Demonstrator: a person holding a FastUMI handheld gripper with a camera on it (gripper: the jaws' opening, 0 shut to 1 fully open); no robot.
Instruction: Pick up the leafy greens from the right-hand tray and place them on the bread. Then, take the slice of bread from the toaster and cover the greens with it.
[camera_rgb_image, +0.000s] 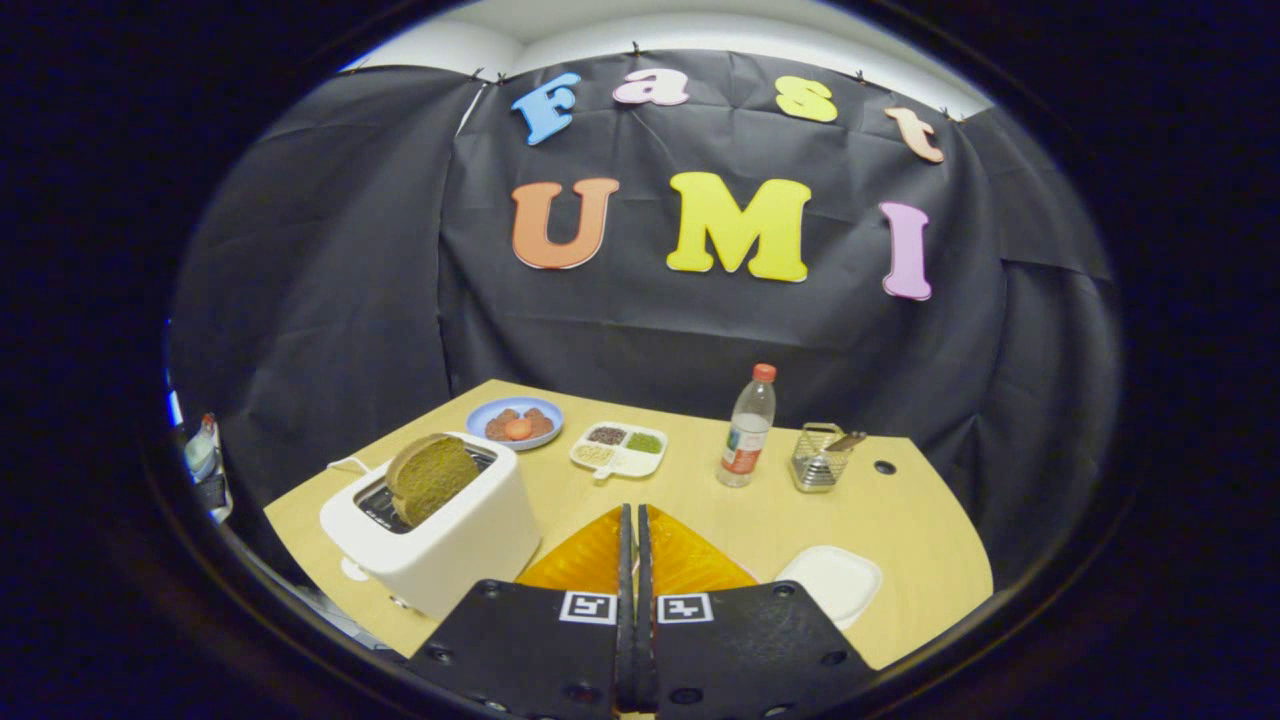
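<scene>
My gripper (632, 516) hangs above the table with its fingers pressed together and nothing visible between them. Directly beyond and below the fingertips lies an orange plate (690, 562); the gripper's body hides its near part. Left of the fingers stands a white toaster (450, 535) with a brown slice of bread (430, 478) sticking up, tilted, out of its slot. Right of the fingers sits a white tray (832, 580); the part of its surface that shows is plain white.
At the back of the wooden table (900, 520) are a blue plate (515, 422) with food, a white divided dish (620, 449), a plastic bottle (748, 428) with a red cap and a wire holder (820, 458). A round hole (884, 467) is near the right edge.
</scene>
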